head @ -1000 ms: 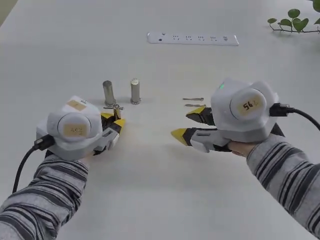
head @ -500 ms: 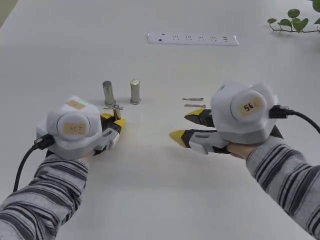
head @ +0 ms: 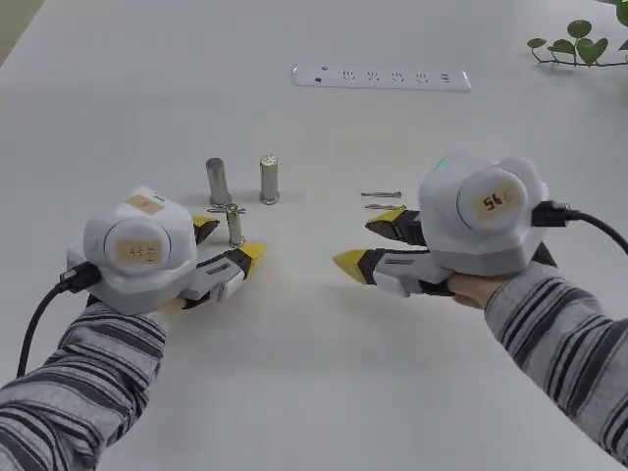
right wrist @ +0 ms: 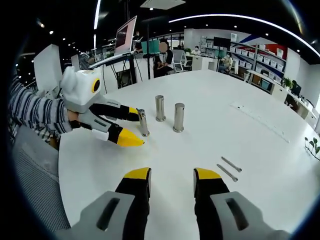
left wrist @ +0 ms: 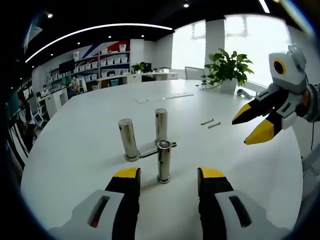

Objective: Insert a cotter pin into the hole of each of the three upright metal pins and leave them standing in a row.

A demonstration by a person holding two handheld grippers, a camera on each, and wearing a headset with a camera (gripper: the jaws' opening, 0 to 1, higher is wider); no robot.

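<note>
The white table [head: 314, 373] takes up most of what there is to see from here, with a person's striped sleeves coming in from the near edge. Each hand carries a bulky white gripper with yellow-tipped jaws.

The left gripper [head: 232, 237] sits low on the table with its jaws spread wide. They stand on either side of the nearest metal pin [head: 235, 224] with a gap on each side (clearest in the left gripper view), gripping nothing. The right gripper [head: 361, 241] is well apart from it, its jaws also parted and empty, pointing toward the left one.

Far back lies a white power strip [head: 381, 78], and a leafy plant [head: 579, 44] trails in at the far right corner.

All three metal pins are upright. The back-left pin [head: 218, 182] and back-right pin [head: 269, 179] stand side by side, and the nearest one is in front of them, so they form a triangle rather than a row. A cotter pin [left wrist: 152, 152] runs through the nearest pin close to its top. Two loose cotter pins [head: 381, 200] lie flat on the table just beyond the right gripper's jaws.
</note>
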